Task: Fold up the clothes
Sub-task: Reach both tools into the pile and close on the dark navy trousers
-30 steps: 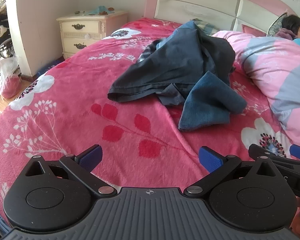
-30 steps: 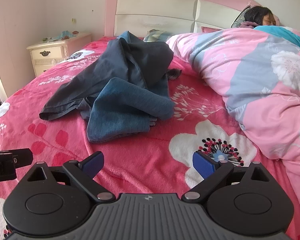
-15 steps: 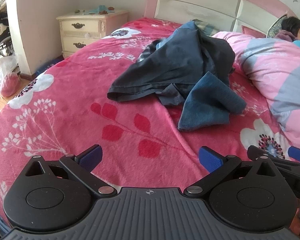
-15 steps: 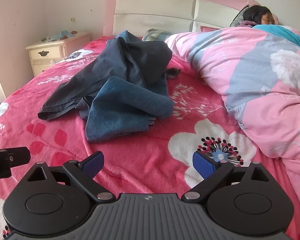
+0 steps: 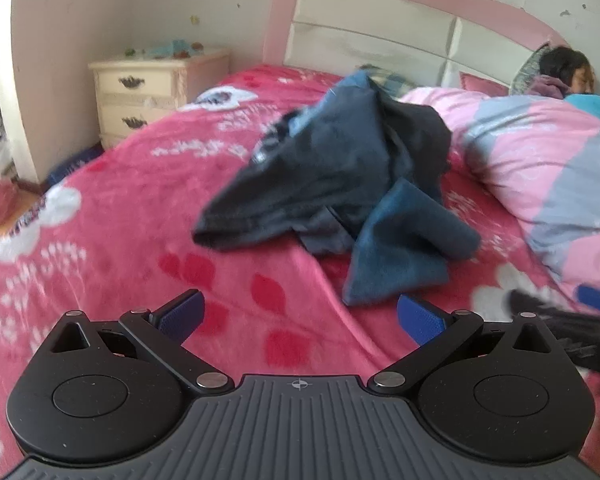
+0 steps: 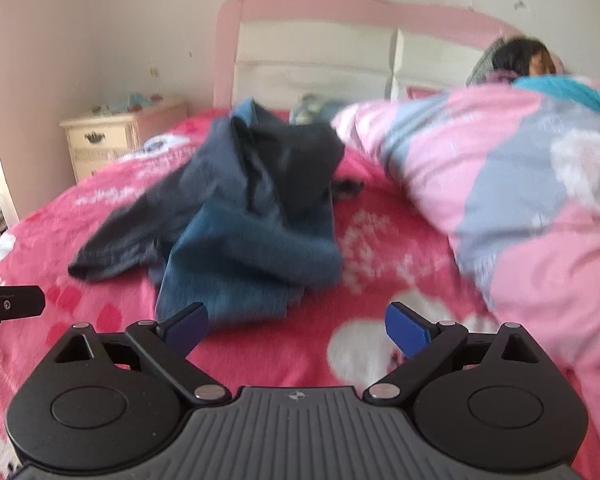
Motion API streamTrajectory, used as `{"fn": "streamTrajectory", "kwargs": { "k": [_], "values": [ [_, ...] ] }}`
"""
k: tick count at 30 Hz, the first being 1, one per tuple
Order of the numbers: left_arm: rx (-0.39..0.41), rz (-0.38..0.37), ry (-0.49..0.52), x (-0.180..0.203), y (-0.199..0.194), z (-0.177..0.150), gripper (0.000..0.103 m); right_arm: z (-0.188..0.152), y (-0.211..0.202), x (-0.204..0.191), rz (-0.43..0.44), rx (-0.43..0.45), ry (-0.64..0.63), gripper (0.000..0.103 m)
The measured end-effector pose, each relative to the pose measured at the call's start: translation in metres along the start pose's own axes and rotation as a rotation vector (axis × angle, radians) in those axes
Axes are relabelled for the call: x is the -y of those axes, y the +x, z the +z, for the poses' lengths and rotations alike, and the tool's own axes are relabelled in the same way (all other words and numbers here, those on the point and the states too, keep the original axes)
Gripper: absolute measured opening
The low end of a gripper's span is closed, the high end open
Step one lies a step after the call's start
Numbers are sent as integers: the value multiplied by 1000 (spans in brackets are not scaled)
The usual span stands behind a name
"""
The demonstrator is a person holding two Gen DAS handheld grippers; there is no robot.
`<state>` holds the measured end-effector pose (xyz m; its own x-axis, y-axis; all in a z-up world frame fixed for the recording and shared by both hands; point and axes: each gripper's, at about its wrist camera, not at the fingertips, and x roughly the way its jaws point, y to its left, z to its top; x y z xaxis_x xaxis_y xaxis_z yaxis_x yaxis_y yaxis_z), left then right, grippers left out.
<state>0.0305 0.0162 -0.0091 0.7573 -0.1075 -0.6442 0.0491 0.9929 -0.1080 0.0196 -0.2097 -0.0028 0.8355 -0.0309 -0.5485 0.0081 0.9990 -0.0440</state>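
The heap of clothes [image 5: 340, 184] lies ahead of both hand-held grippers [image 5: 300, 316] [image 6: 296, 324], each spread wide, empty.

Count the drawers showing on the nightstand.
2: the nightstand left of the bed shows an upper drawer and a lower drawer beneath it; any lower may be hidden.

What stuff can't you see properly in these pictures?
- Clothes pile, both views: blurred and bunched, so the number and kind of garments are unclear.
- Bits on the nightstand, both views: too small, blurred.
- Right gripper, left view: cut by the edge.
- Sleeper: body hidden under the quilt.
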Motion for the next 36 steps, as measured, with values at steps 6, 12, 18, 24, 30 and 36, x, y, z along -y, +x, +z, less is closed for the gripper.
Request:
{"fn": "streamTrajectory", "kwargs": {
  "k": [6, 12, 18, 24, 30, 36],
  "values": [
    [67, 18, 10, -13, 33, 25, 103, 36, 38, 8, 56, 71, -6, 98],
    [109, -55, 74, -6, 69, 77, 103, 80, 91, 28, 114, 130, 79, 97],
    [156, -173, 119, 28, 124, 134, 103, 116, 157, 45, 160, 122, 104, 81],
    [152, -237, 19, 63, 192, 157, 103, 125, 213, 61, 197, 29, 145, 52],
    [86, -137, -23, 85, 254, 158, 76, 109, 226, 73, 196, -22, 218, 49],
    [34, -104, -112, 68, 265, 152, 2, 93, 211, 80, 201, -25, 176, 49]
  ]
}}
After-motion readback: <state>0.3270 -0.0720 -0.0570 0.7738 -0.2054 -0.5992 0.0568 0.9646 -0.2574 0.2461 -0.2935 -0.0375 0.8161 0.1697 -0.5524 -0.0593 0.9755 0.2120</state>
